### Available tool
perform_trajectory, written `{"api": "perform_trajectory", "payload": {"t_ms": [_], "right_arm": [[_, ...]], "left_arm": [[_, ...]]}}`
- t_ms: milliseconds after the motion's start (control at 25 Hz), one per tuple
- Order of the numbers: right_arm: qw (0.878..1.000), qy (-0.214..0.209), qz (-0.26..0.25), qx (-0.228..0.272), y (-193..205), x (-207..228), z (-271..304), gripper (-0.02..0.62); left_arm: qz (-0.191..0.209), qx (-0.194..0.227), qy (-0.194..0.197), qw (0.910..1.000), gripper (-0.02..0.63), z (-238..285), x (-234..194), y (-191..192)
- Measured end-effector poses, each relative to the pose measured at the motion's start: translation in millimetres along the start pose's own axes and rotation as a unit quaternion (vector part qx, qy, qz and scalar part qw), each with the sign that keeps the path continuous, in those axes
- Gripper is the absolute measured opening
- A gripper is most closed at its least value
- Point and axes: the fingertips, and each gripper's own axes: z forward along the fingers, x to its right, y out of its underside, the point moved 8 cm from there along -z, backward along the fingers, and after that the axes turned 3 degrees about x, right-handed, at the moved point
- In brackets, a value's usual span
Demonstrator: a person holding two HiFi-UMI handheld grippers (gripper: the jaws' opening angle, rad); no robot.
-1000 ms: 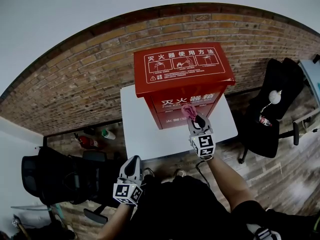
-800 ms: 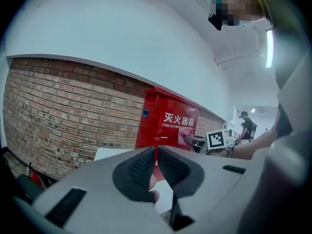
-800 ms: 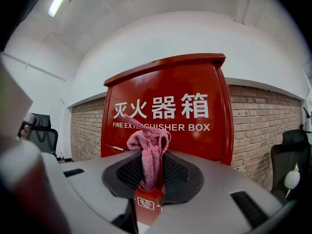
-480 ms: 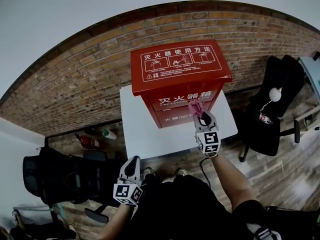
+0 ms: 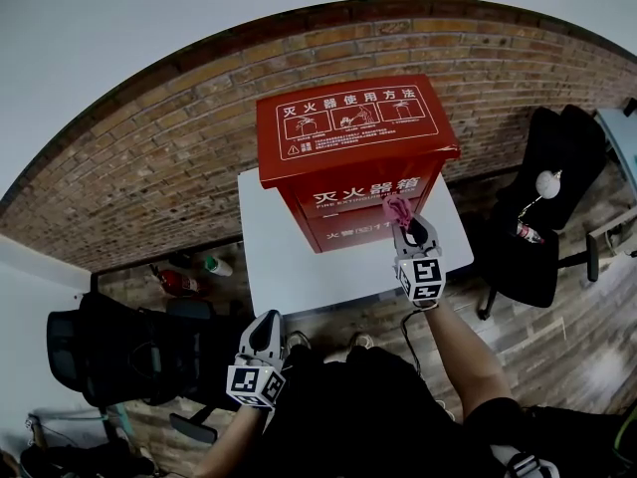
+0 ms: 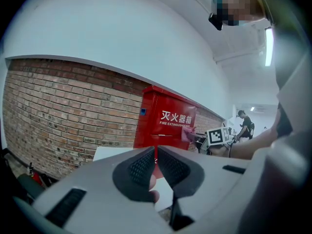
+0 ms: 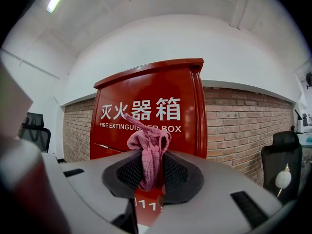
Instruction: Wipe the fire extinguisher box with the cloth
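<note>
The left gripper (image 5: 264,325) hangs low beside the person's body, short of the white surface (image 5: 284,262) and well apart from the work. Its dark ribbed fingers (image 6: 141,167) are together at the tips with nothing between them.

Further right, the fire extinguisher box (image 5: 348,142) stands upright on that surface against a brick wall (image 5: 149,167). It is a tall cabinet whose long axis runs vertically, with a sloping lid. The panels are flat and painted a smooth red with white lettering, and they look like sheet metal, hard and slick.

The right gripper (image 5: 403,225) is much the nearer one. It is raised at the right part of the box's front face and its fingers point straight at it. They are clamped on a pink cloth (image 7: 147,145), a soft, nubbly fabric bunched into a wad that sticks out beyond the tips. The front panel lies directly ahead of the wad. The left gripper view suggests the cloth touches the red face by the lettering, though contact cannot be confirmed.
</note>
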Motion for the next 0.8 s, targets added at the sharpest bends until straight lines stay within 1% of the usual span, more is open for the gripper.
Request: {"api": "perform_trajectory", "payload": {"t_ms": [440,800], "right_arm": [[0.999,0.033,-0.001,-0.001,1.4,27.2,-9.0,0.092],[0.997,0.07,-0.004,-0.005,4.1,57.5,-18.6,0.092]], "left_arm": [[0.0,-0.006,0.004,1.0,0.034,1.9,3.1,2.5],[0.0,-0.013,0.007,0.9999,0.034,2.8,4.4,7.3]]}}
